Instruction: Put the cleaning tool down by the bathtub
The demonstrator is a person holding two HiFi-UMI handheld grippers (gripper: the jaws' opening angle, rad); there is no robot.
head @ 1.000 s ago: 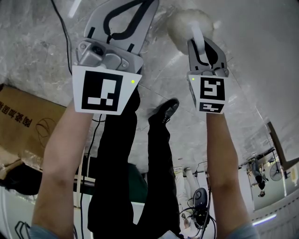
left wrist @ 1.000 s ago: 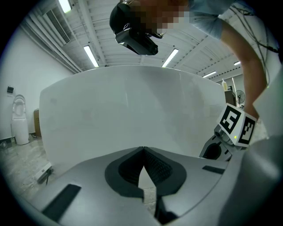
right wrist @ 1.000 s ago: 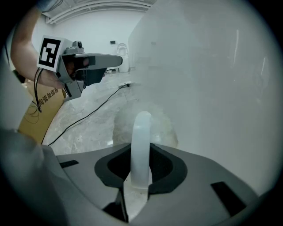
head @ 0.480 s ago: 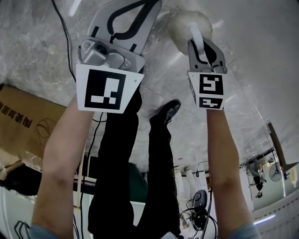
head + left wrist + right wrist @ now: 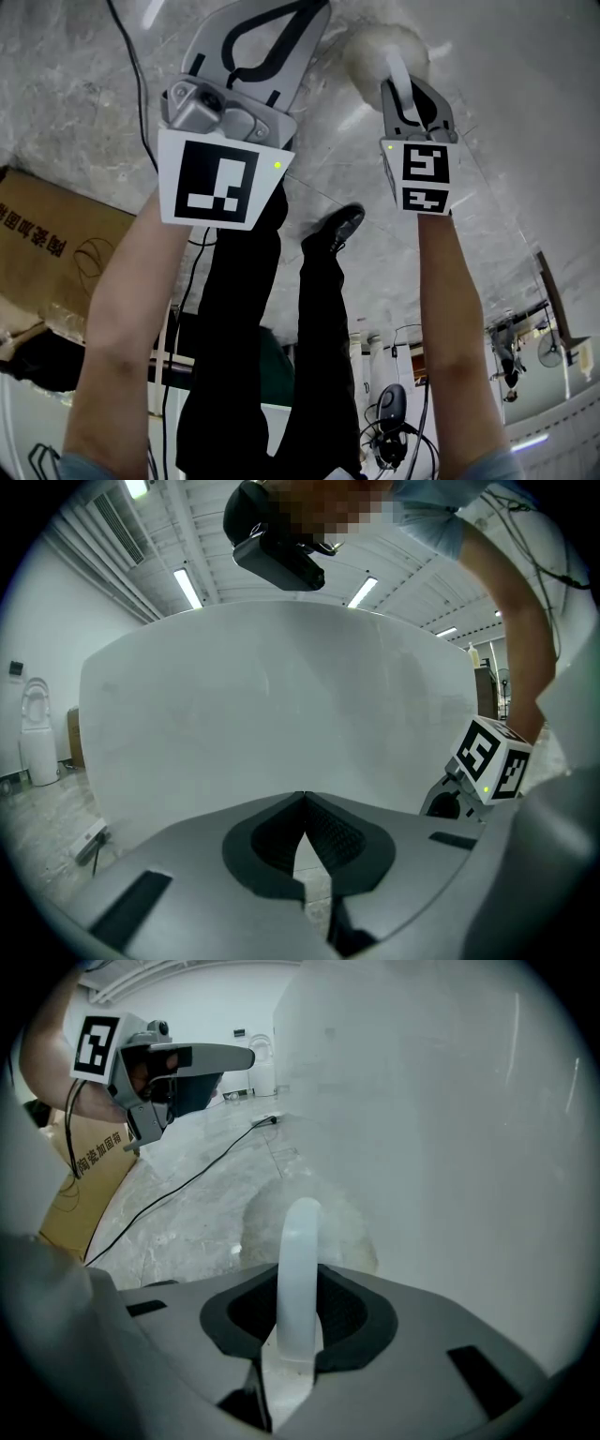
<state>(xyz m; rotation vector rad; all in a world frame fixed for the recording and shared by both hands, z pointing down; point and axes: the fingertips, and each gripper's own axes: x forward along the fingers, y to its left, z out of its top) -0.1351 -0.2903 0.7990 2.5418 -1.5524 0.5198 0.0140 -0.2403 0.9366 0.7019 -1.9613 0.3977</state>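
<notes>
Set-down step in hand: right gripper [image 5: 410, 94] clamped on tool [image 5: 300, 1241] at handle, pad [image 5: 384, 52] low beside tub [image 5: 450, 1129], near floor [image 5: 187, 1213]. Left gripper [image 5: 302, 801] pinched closed, empty. Next: ease down to floor, then unclamp.

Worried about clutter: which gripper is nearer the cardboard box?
Left. The left gripper hangs toward the cardboard box; the right gripper, gripping the cleaning tool, is beyond it, by the bathtub.

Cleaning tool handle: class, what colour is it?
The handle is translucent white, shown best in the right gripper view.
</notes>
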